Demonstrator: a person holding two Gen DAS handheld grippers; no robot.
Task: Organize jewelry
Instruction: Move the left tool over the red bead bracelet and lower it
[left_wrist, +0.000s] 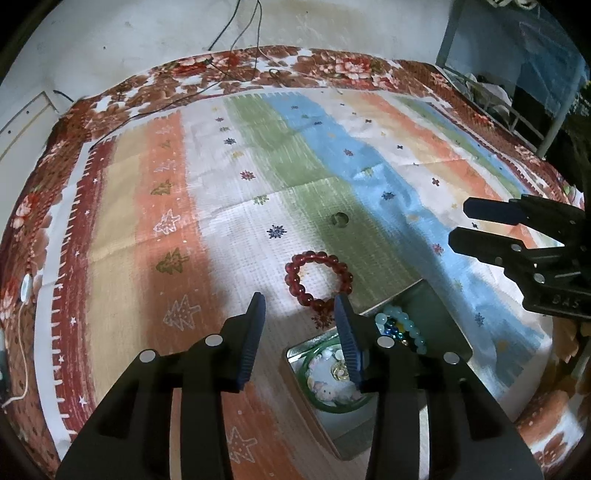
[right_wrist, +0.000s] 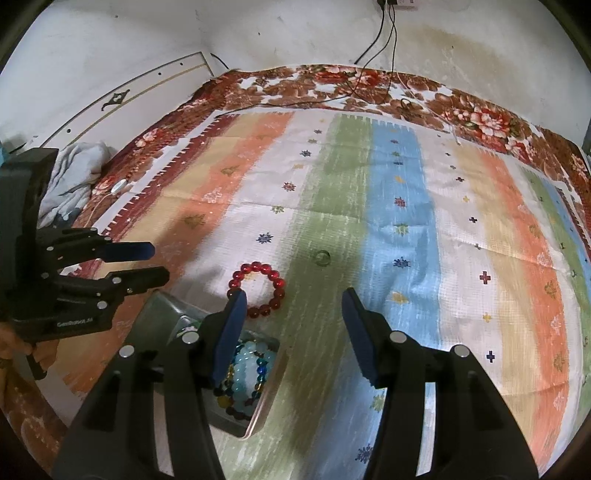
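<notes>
While both of our grippers hang above the striped, snowflake-printed cloth (right_wrist: 406, 192), neither holds anything. Our left gripper (left_wrist: 300, 306) has its blue-padded fingers spread wide apart, and the right gripper (right_wrist: 293, 301) is spread just as wide. A bracelet of round, glossy red beads (left_wrist: 318, 277) lies flat on the white and green stripes of the cloth, just beyond the far edge of a shallow grey rectangular tray (left_wrist: 448, 325). The beads sit ahead of both pairs of fingertips, touching none of them. Inside the tray rests a cluster of pale aqua and dark blue bead bracelets (right_wrist: 248, 363), and nearer to us in the left wrist view a green-rimmed round dish with a pale trinket (left_wrist: 332, 387). Farther out on the green stripe lies a small clear ring (right_wrist: 322, 257). A brown floral bedspread (right_wrist: 332, 83) borders the cloth, with black cables (right_wrist: 373, 70) trailing across it.
</notes>
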